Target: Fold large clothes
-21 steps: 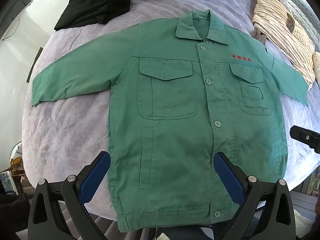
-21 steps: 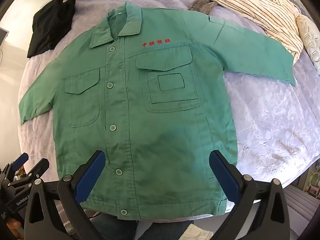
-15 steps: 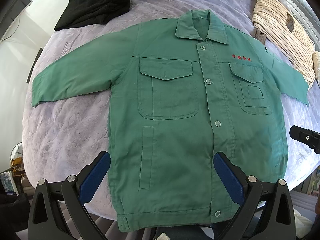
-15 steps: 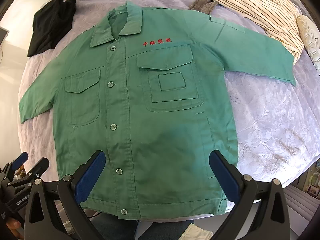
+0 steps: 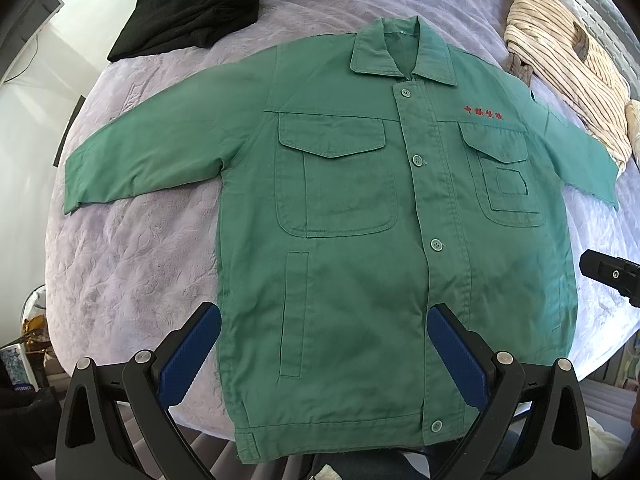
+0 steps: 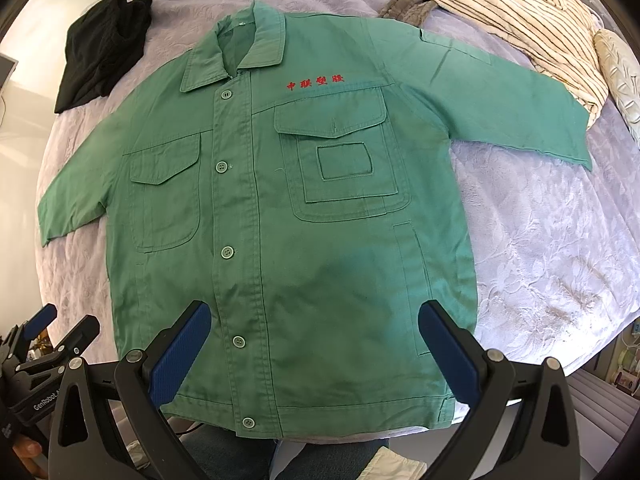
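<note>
Lavender bedding with a raised floral quilting covers the bed, a soft, slightly yielding surface that serves as the folding area. Spread across most of it lies the green jacket, front up, buttoned down the placket, collar away from the person and hem at the near edge of the bed; both sleeves are drawn out sideways, apparently so the body lies flat and symmetrical before any fold. Its cloth looks like a stout woven cotton twill, with stitched flap pockets on the chest, a slit pocket lower down and red embroidered characters above one pocket. Beyond the jacket's shoulder a striped garment, cream with dark lines and seemingly plush, lies heaped well apart from a folded black garment at the opposite far corner, both likely set aside out of the way. The left gripper hovers above the hem area with its blue ribbed fingers spread wide and holding nothing; the right gripper hangs likewise over the lower front, fingers wide and empty. No fold has yet been made, so the task appears to be at its start.
</note>
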`<state>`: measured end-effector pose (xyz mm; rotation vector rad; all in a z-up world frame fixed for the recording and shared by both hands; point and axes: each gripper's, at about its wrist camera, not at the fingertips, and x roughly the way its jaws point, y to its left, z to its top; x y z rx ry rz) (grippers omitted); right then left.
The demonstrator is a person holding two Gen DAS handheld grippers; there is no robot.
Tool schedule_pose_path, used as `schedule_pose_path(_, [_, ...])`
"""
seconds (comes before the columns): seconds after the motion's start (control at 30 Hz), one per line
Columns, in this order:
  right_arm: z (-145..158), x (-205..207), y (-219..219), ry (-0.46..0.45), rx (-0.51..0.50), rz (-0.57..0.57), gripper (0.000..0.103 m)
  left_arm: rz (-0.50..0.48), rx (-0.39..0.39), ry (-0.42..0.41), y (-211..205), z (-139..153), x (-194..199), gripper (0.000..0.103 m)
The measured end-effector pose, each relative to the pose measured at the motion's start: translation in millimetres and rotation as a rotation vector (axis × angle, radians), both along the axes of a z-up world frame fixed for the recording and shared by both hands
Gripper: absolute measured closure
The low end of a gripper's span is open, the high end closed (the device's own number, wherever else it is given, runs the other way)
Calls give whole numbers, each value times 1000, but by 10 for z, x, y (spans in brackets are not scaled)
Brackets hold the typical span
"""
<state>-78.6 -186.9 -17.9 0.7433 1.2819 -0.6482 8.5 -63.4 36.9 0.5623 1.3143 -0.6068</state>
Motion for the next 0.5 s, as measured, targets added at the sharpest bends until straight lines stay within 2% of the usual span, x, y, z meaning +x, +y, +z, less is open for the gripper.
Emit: schedule_pose_path(0.5, [-7, 1, 1, -3, 4, 1, 0, -3, 2, 1, 122, -103, 61, 0])
